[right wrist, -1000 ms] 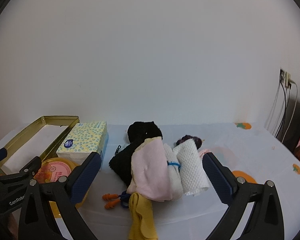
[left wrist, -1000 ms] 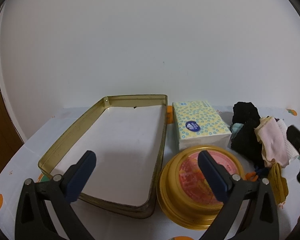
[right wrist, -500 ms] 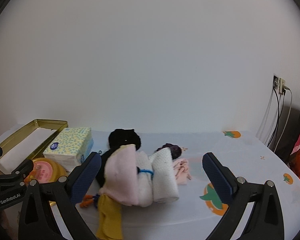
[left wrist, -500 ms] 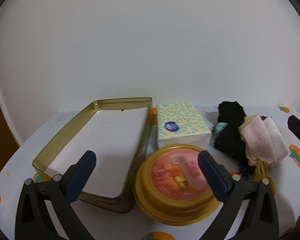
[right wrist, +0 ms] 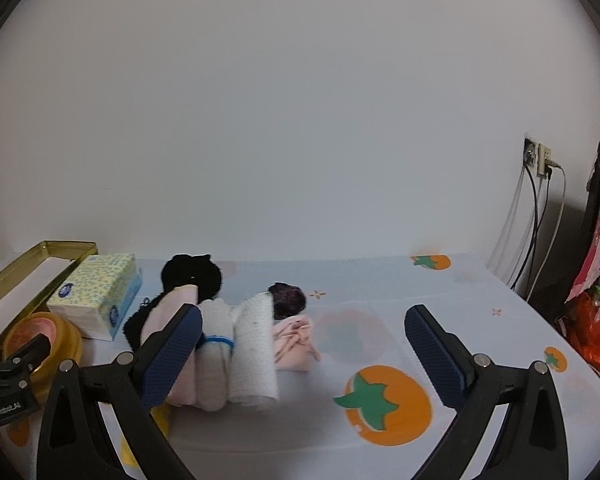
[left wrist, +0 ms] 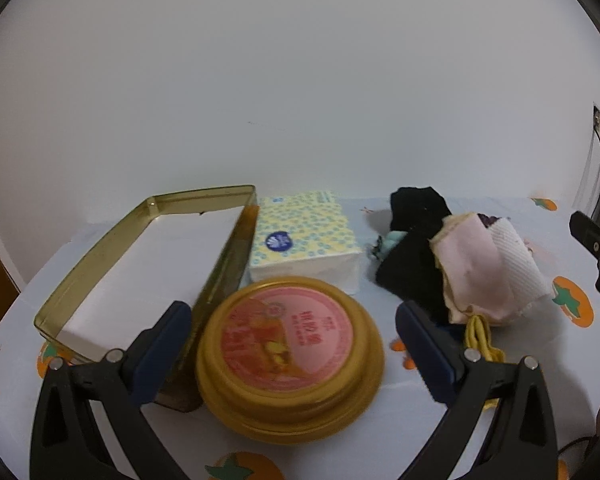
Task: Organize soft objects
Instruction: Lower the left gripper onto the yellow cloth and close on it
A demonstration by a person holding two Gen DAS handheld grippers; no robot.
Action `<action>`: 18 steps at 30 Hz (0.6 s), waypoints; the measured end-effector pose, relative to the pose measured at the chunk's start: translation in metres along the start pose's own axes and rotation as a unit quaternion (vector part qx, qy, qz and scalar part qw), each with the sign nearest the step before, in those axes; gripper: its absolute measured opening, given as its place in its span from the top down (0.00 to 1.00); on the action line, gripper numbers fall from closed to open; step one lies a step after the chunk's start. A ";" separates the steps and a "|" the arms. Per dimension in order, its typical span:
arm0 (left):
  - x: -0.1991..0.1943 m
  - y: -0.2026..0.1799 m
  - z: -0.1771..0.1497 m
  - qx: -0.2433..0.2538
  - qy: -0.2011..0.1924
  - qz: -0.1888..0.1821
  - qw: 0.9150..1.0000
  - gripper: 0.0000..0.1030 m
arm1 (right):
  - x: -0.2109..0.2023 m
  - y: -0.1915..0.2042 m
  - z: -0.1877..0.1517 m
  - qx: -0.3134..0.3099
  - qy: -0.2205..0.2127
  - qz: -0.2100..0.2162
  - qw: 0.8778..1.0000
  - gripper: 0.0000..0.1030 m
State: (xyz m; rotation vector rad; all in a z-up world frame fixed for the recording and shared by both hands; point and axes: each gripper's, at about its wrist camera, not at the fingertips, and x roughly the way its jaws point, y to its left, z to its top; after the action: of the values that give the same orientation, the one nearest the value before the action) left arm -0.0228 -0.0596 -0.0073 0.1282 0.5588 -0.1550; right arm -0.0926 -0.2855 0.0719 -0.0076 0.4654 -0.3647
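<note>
A heap of soft things lies on the table: a black cloth (left wrist: 416,240) (right wrist: 192,274), a pink roll (left wrist: 474,268), a white waffle towel (right wrist: 254,354) (left wrist: 518,258), a dark purple bundle (right wrist: 287,300) and a pink cloth (right wrist: 296,338). A yellow cloth (left wrist: 480,334) pokes out in front. An open gold rectangular tin (left wrist: 100,256) with a white lining stands at left. My left gripper (left wrist: 292,348) is open over the round gold tin (left wrist: 290,354). My right gripper (right wrist: 302,352) is open, empty, just in front of the heap.
A spotted tissue pack (left wrist: 304,236) (right wrist: 96,298) sits between the rectangular tin and the heap. The tablecloth (right wrist: 392,400) has orange fruit prints. Wall sockets with cables (right wrist: 540,208) and red bags (right wrist: 596,332) are at the far right.
Both views have swung to the right. The heap has shifted left in the right wrist view and the round tin sits more central between the left fingers. Both grippers stay open.
</note>
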 end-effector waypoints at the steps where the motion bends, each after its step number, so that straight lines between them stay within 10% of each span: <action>1: 0.000 0.000 0.000 0.000 0.001 -0.001 1.000 0.00 | -0.001 -0.002 0.000 -0.002 -0.002 -0.002 1.000 0.01; 10: 0.000 -0.026 0.000 -0.003 0.037 -0.056 0.998 0.01 | 0.000 -0.020 0.001 -0.004 -0.012 -0.026 1.000 0.01; 18: -0.006 -0.076 -0.004 0.042 0.067 -0.103 0.992 0.23 | -0.001 -0.034 0.005 0.021 -0.013 -0.028 0.999 0.08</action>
State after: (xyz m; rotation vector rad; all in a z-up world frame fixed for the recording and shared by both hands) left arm -0.0440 -0.1324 -0.0137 0.1642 0.6992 -0.3724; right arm -0.1027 -0.3175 0.0796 0.0162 0.4324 -0.4296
